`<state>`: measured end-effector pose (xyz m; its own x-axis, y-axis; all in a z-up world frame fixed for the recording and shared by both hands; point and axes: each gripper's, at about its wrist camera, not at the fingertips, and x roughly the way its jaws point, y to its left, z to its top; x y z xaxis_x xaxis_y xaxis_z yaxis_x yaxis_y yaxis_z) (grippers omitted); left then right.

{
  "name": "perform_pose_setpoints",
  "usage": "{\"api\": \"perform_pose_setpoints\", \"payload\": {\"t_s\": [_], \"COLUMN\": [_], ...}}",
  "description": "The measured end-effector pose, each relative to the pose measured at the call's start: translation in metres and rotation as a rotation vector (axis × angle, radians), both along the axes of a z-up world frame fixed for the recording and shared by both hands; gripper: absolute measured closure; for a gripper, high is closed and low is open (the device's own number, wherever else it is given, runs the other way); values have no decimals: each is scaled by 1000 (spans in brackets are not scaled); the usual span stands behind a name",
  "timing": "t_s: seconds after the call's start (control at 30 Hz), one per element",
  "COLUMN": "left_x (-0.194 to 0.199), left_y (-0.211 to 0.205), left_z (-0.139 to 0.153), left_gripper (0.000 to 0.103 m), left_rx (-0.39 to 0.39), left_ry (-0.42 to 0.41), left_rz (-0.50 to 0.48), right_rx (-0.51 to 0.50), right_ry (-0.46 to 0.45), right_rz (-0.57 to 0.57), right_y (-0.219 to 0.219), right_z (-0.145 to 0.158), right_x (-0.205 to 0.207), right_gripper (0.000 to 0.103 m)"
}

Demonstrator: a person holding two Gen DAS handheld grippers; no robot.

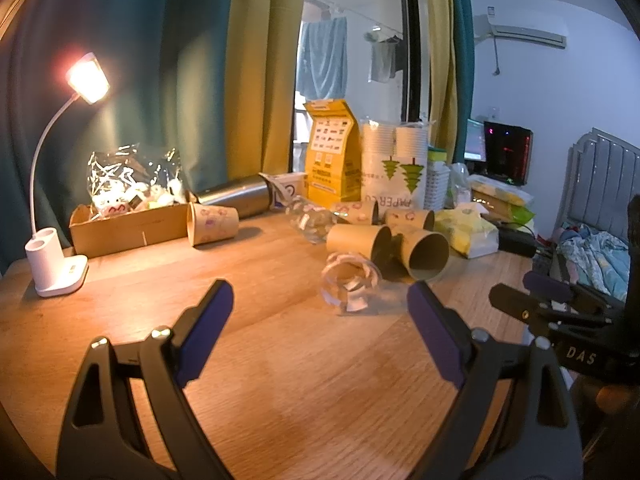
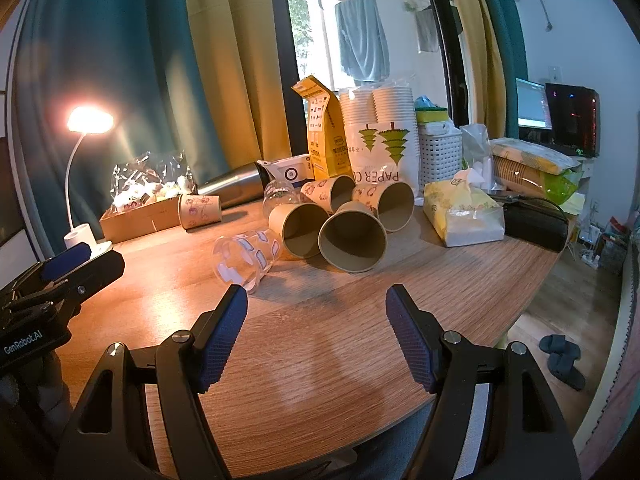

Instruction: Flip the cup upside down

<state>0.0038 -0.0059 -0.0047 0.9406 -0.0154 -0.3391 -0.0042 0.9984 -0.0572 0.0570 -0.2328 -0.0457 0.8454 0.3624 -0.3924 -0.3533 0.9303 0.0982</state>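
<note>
Legibly, "PAPER CU" on the cup sleeve [image 2: 380,160]; "GenRobot.AI" on the left claw [image 2: 64,264]

Bare wooden table [image 2: 320,344] lies between both grippers and the clear plastic cup [image 2: 246,258] on its side, so the near approach is open. Just behind it paper cups [image 2: 352,240] crowd close, with a tissue pack [image 2: 464,216] to their right and a cardboard box [image 1: 128,228] far left.

We're looking low across the wooden table [image 1: 120,320] from both wrist cams, facing the window; left sitting left of right, both sharing the toppled paper cups [image 2: 352,240].
</note>
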Motion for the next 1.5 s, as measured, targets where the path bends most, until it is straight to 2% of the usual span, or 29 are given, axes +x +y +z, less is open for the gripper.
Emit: {"api": "perform_pose_setpoints", "payload": {"t_s": [1.5], "left_x": [2], "left_y": [1], "left_z": [0], "left_gripper": [13], "left_rx": [-1], "left_ry": [12], "left_rz": [-8], "right_rx": [-4], "right_ry": [7], "right_rz": [2], "right_y": [3], "right_z": [-1], "right_x": [-2], "right_gripper": [28]}}
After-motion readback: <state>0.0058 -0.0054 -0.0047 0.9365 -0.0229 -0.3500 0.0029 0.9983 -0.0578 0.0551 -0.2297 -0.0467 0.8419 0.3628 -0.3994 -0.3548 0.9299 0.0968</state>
